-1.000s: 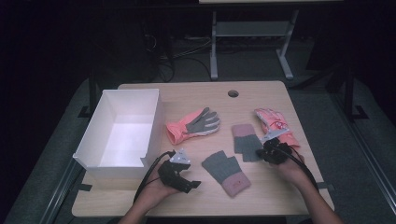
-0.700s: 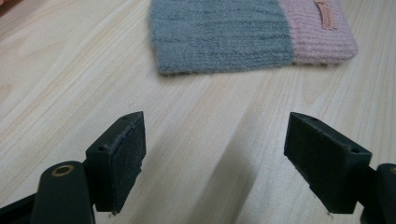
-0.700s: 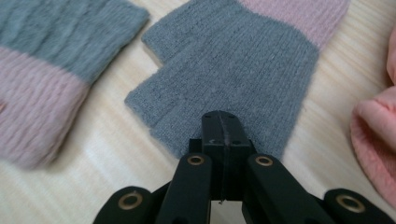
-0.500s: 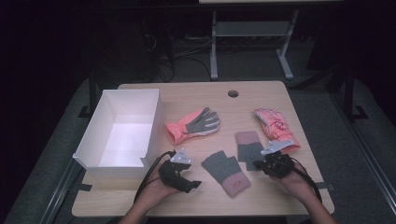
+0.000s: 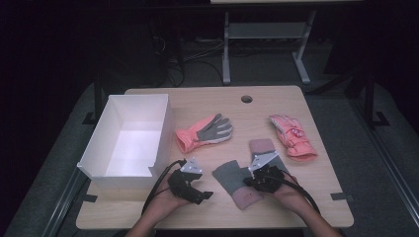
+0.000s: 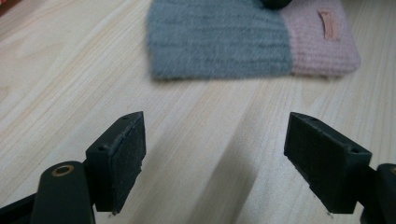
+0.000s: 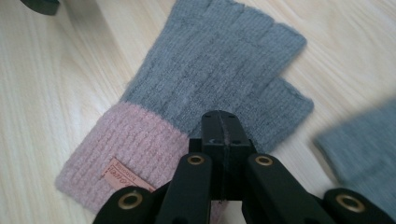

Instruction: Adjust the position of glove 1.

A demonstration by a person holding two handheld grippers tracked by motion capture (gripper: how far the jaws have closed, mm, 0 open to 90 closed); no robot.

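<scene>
Jaws of the right gripper stood pressed together, nothing visibly pinched between them, their tips over the grey part of a knit mitt just past its pink cuff. On that cuff sat a small tan tag with stitched writing, too blurred to read. The same tag showed in the left gripper view as a narrow strip, its lettering unreadable there too.

The left gripper was spread wide over bare table, nothing between its pads, with the mitt lying flat a little ahead of it.

From the high view, both hands came in from the near edge. The left hand held its gripper low near the front of the table, pointing to the right toward the mitt. The right hand held its gripper at the mitt's right side, angled leftward, the grey plate on top.

A second mitt lay just behind the right gripper, partly covered by it. Farther back, a coral glove with a grey palm lay mid-table, and a pink glove lay to the right; a mark on its back could not be read. A white box stood open at the left
</scene>
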